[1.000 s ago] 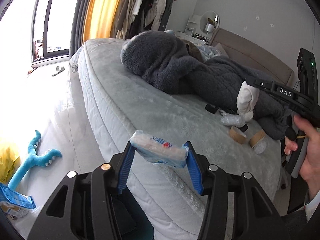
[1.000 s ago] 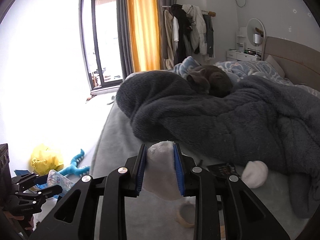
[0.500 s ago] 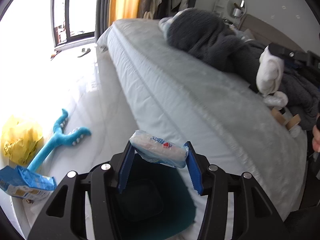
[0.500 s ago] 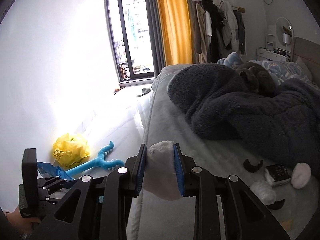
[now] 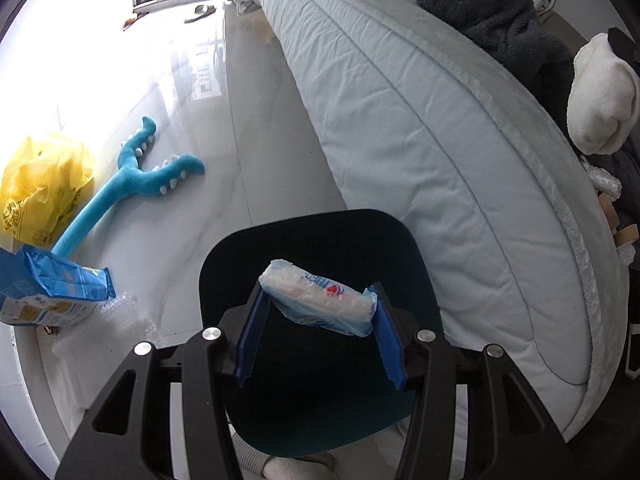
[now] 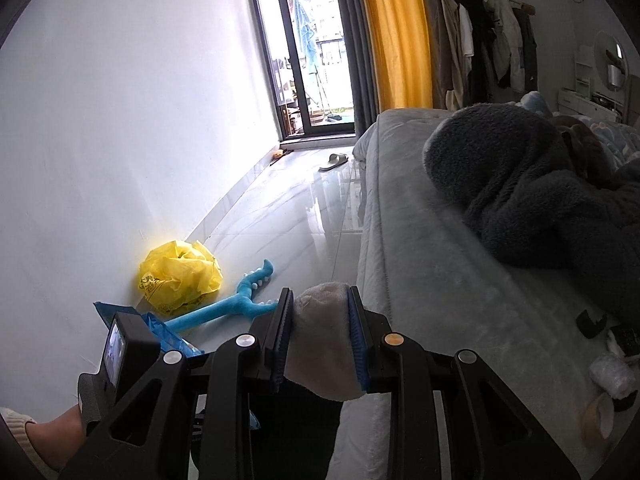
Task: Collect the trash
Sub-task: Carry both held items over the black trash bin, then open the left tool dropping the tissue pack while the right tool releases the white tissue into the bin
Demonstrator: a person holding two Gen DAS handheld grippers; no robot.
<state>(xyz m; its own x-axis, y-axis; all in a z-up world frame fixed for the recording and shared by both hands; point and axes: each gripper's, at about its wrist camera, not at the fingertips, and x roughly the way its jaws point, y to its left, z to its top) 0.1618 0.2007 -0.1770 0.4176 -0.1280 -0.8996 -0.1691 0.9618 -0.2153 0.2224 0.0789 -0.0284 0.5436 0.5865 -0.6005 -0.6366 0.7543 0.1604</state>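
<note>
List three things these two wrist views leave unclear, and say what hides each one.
- Inside of the dark bin, left wrist view: too dark, and the left gripper with its tissue pack covers it.
- Print on the yellow bag, right wrist view: too small.
- Small items on the bed, right wrist view: cut off by the edge.

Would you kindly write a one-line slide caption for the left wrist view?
Left gripper holds a plastic-wrapped tissue pack above a dark bin beside the bed.

Yellow bag (image 6: pixel 180 276), blue toy (image 5: pixel 132 184) (white spikes), teal bin (image 5: pixel 320 248)
</note>
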